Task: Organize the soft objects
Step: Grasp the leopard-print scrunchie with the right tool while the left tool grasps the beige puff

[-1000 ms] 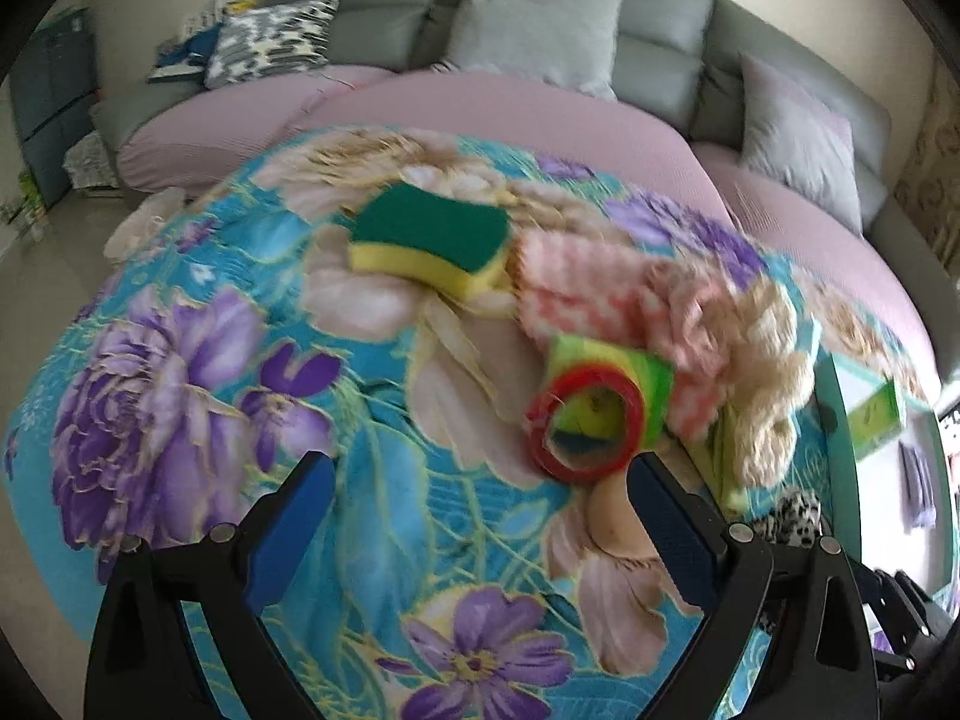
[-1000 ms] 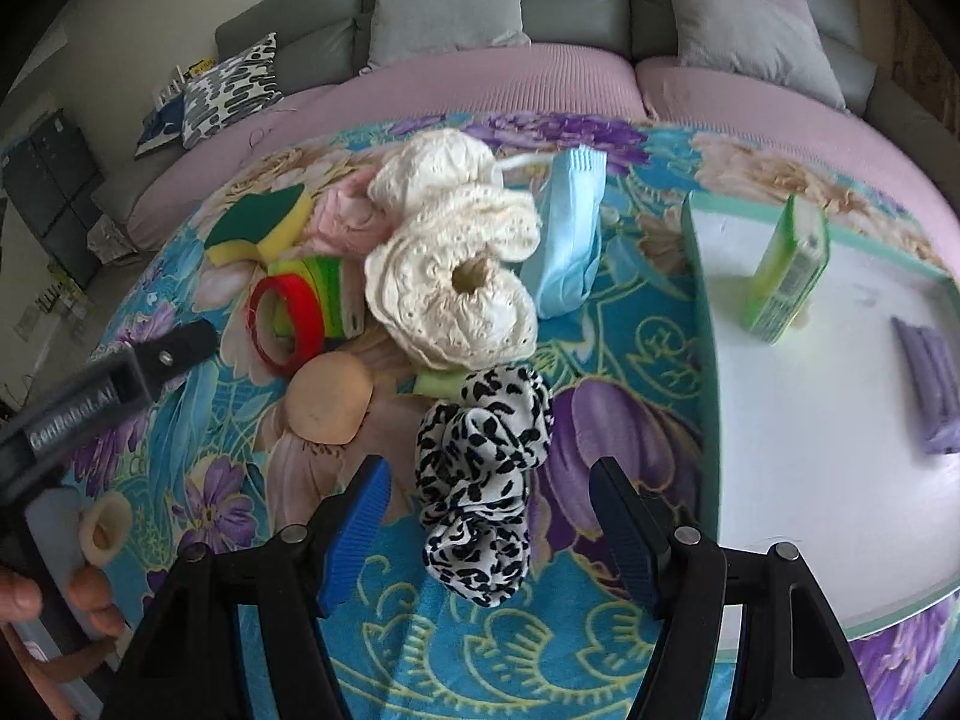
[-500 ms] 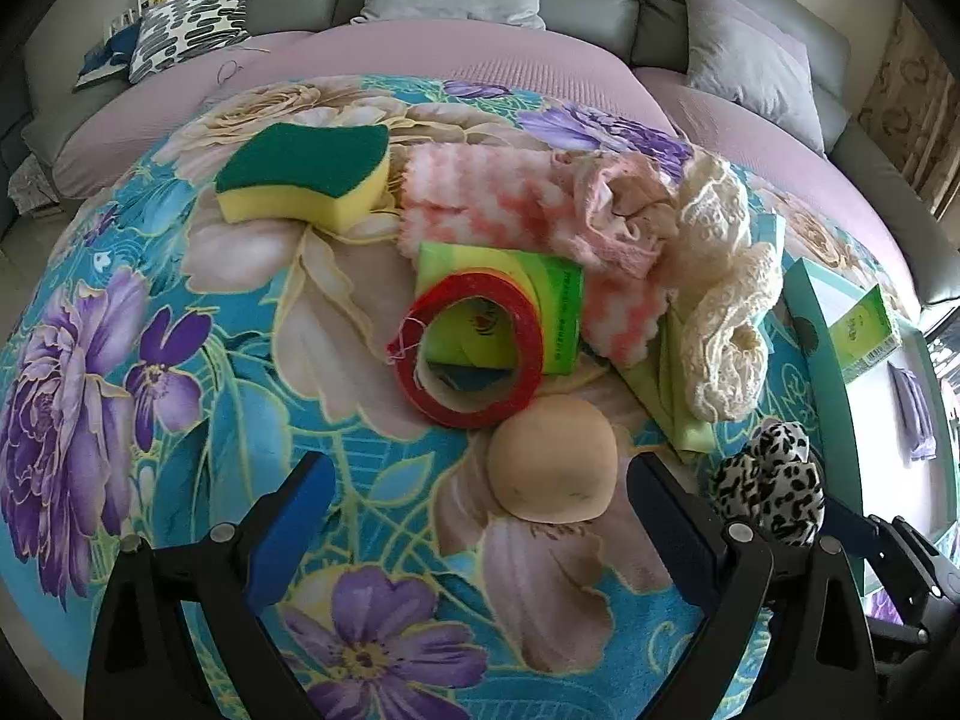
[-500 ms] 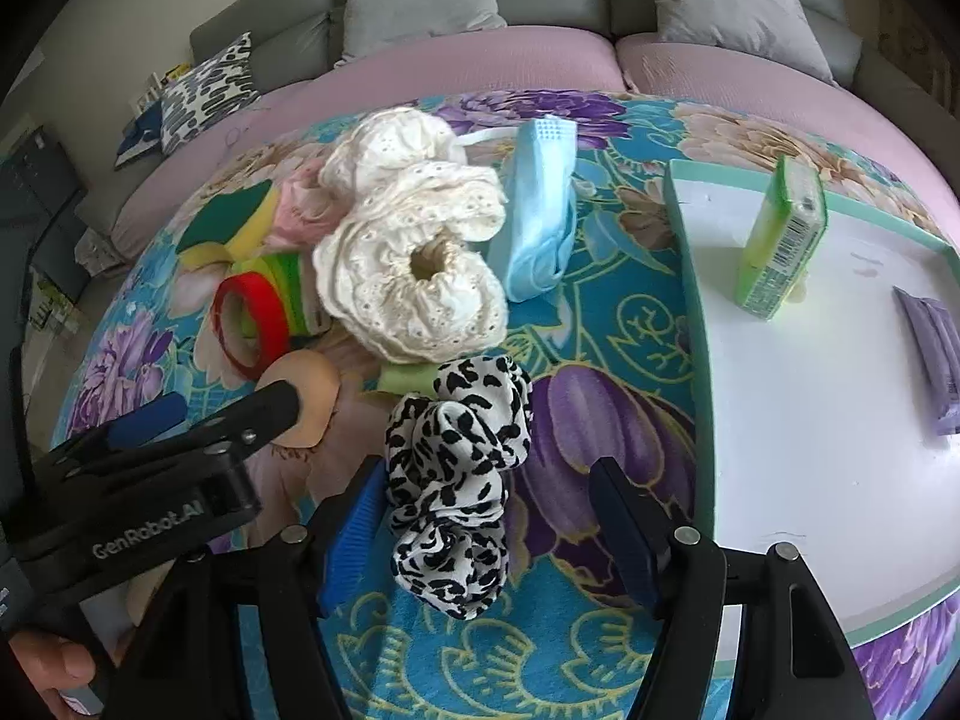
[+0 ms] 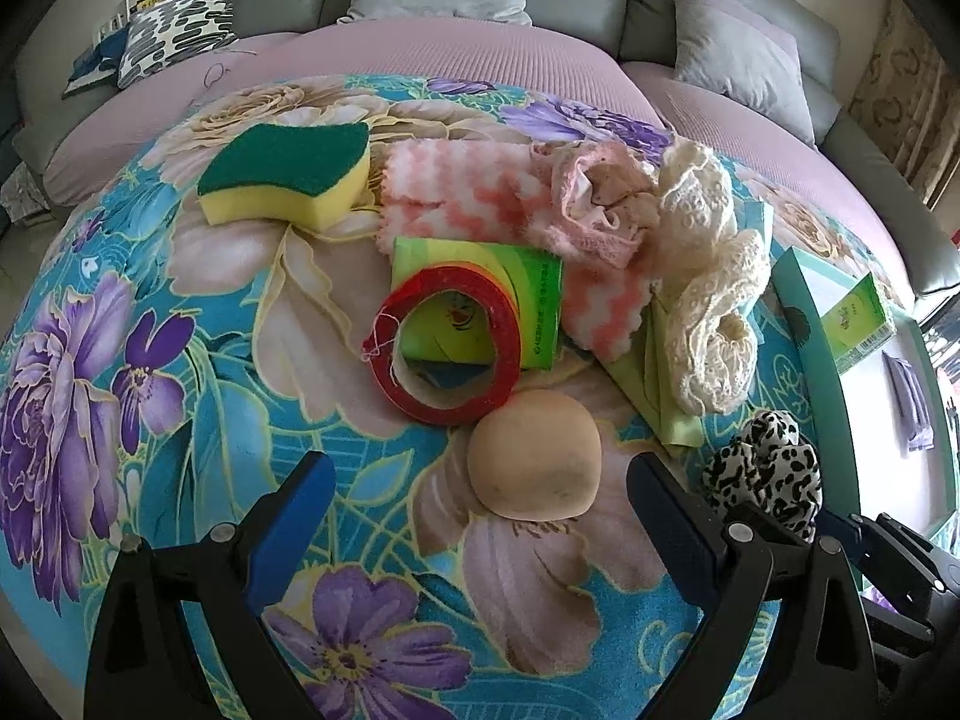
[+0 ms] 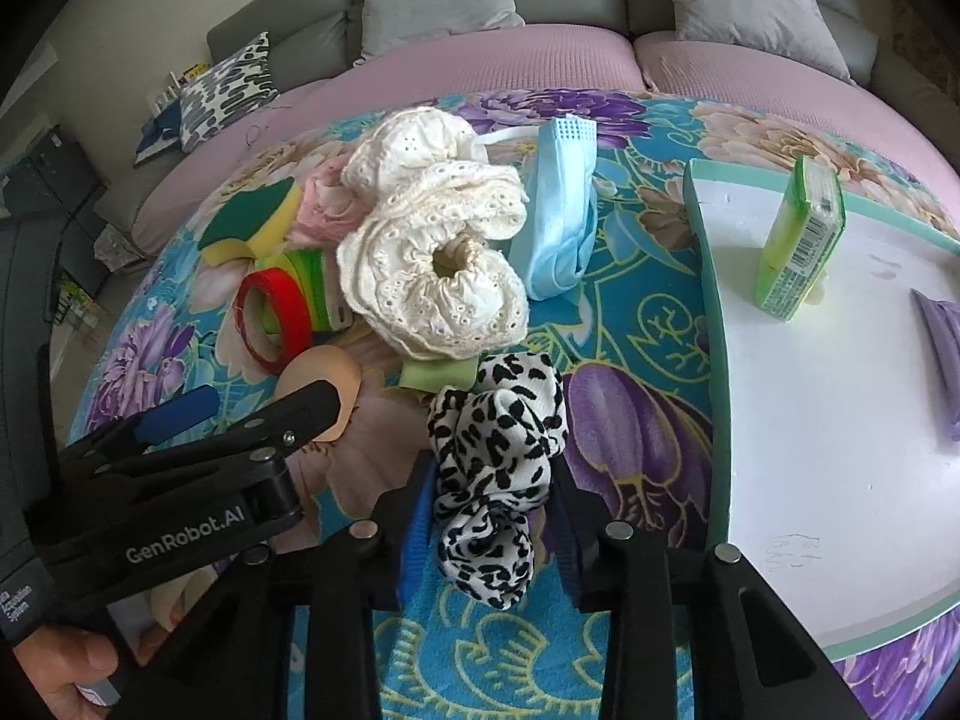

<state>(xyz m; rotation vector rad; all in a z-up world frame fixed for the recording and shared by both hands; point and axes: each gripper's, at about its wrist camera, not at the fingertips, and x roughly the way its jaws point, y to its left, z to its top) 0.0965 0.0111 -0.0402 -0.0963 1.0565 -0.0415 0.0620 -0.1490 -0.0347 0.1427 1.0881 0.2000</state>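
1. Two grippers work over a floral tablecloth (image 5: 150,312); taking the red tape ring (image 5: 447,348) as landmark, a green-and-yellow sponge (image 5: 288,177) lies up and to its left, well apart.
2. Left gripper (image 5: 474,516) is spread wide and holds nothing; a tan round puff (image 5: 534,456) sits just below the ring, between the blue pads but nearer the right one.
3. Behind the ring and touching it is a green tissue pack (image 5: 480,306), with a pink-and-white cloth (image 5: 468,198) beyond.
4. Right of the ring comes a cream lace scrunchie (image 6: 432,276), then a blue face mask (image 6: 561,216).
5. Lower right of the ring, the leopard-print scrunchie (image 6: 498,456) is pinched by the right gripper (image 6: 489,534), whose pads are clenched against both its sides.
6. Farthest right is the white tray (image 6: 840,420), already bearing a second tissue pack (image 6: 801,246) and a purple item at the frame edge.
7. Judgement: keep the pinch firm, lift straight up so the fabric clears the lace scrunchie, then carry it over the tray's teal rim before releasing.
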